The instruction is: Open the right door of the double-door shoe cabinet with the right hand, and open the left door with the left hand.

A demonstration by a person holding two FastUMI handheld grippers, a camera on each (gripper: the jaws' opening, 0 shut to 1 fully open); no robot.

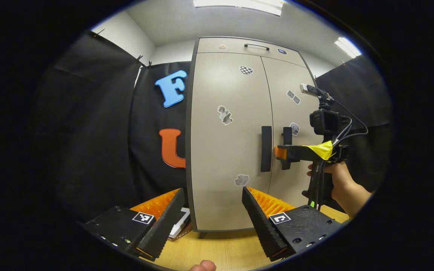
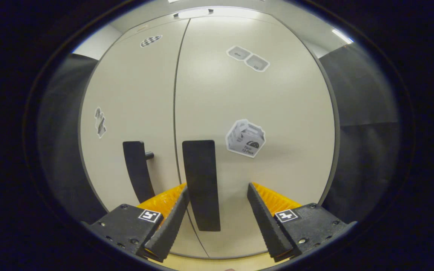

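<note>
On my left hand-held gripper (image 1: 212, 220) I see two wedge-shaped ribbed fingers on flat dark blocks, each block carrying a small square black-and-white marker and round screw heads. My right hand-held gripper (image 2: 215, 222) is built alike. From the left gripper view, it (image 1: 281, 152) carries a boxy black camera on top, a strip of yellow tape, and black cables looping down past the bare hand (image 1: 338, 177) and forearm.

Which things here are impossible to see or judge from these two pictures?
- Cabinet inside: hidden by the closed left door and right door, both views.
- Right tongs to right handle contact: depth unclear, right gripper view.
- Object beside the cabinet foot: covered by the left tongs.
</note>
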